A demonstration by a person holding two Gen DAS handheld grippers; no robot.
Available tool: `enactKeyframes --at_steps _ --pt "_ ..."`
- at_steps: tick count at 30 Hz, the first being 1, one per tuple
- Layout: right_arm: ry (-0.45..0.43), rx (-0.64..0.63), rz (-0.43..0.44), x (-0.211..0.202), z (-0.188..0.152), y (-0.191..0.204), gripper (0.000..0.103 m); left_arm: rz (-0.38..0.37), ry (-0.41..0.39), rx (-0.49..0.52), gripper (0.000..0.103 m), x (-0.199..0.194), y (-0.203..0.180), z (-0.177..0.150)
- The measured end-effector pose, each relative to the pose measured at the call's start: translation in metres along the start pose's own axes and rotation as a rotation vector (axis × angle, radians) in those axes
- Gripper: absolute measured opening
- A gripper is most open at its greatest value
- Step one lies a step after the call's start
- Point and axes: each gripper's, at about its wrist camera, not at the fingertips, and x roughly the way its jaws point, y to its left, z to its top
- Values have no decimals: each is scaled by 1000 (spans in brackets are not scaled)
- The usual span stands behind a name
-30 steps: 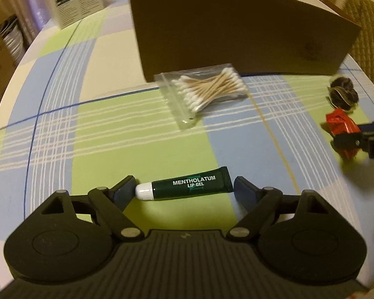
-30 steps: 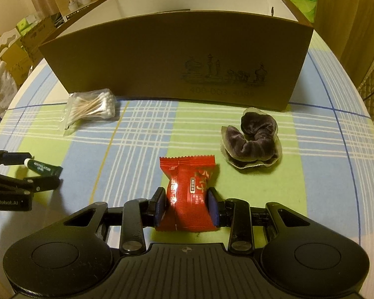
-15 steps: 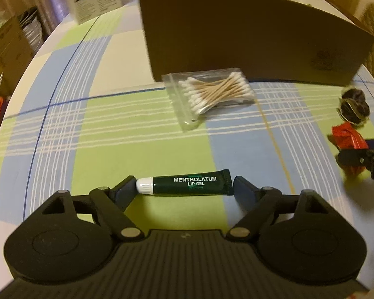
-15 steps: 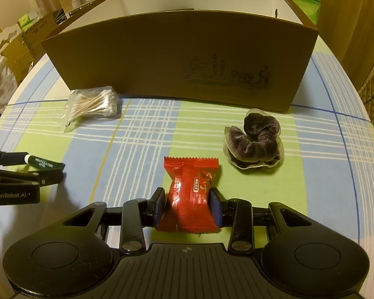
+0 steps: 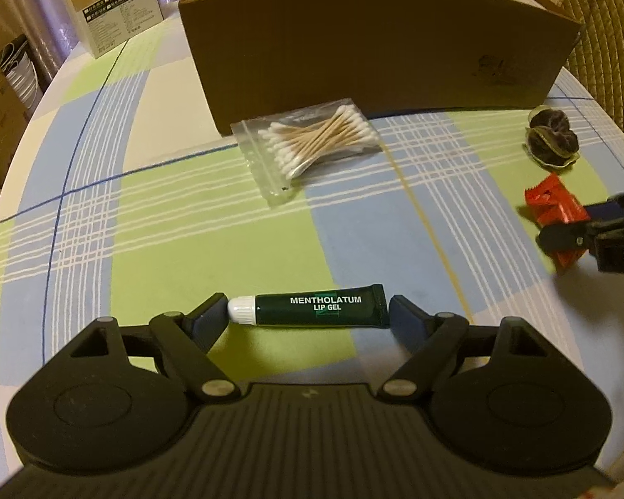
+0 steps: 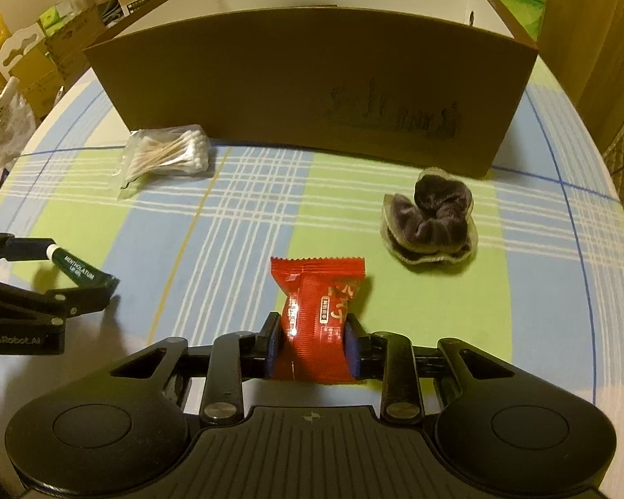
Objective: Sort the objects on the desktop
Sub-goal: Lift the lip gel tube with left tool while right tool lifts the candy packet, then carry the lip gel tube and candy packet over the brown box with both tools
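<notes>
A dark green Mentholatum lip gel tube [image 5: 320, 311] with a white cap is clamped end to end in my left gripper [image 5: 308, 312], which is shut on it just above the checked tablecloth. The right wrist view shows the same tube [image 6: 81, 274] at far left, its shadow beneath it. My right gripper [image 6: 312, 341] is shut on a red snack packet [image 6: 318, 291], whose upper half sticks out past the fingers. In the left wrist view that packet [image 5: 553, 208] is at the right edge. The brown cardboard box [image 6: 303, 83] stands open-topped across the back.
A clear bag of cotton swabs [image 5: 316, 145] lies just in front of the box's left part. A dark velvet scrunchie [image 6: 428, 216] lies near the box's right end. A white printed carton [image 5: 112, 4] stands at the far left. The round table's edge curves close on both sides.
Both grippers have risen a little with their items still held. More of the box's white inside shows in the right wrist view, and the left view has swung slightly.
</notes>
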Motion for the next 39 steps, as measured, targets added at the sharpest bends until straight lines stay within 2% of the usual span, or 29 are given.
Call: enactKeyframes --at_steps 8,18,32,39 --pt "-14 -3 12 -20 0 4 27 -17 -58 17 81 -27 -4 14" --pt "-84 -7 45 -52 18 7 27 -38 -151 24 81 -58 -5 38" --pt "-196 -6 110 -84 69 1 27 -34 -270 43 81 -80 7 84" --pt "-251 1 116 -89 110 -11 27 -87 -323 58 81 -81 8 127"
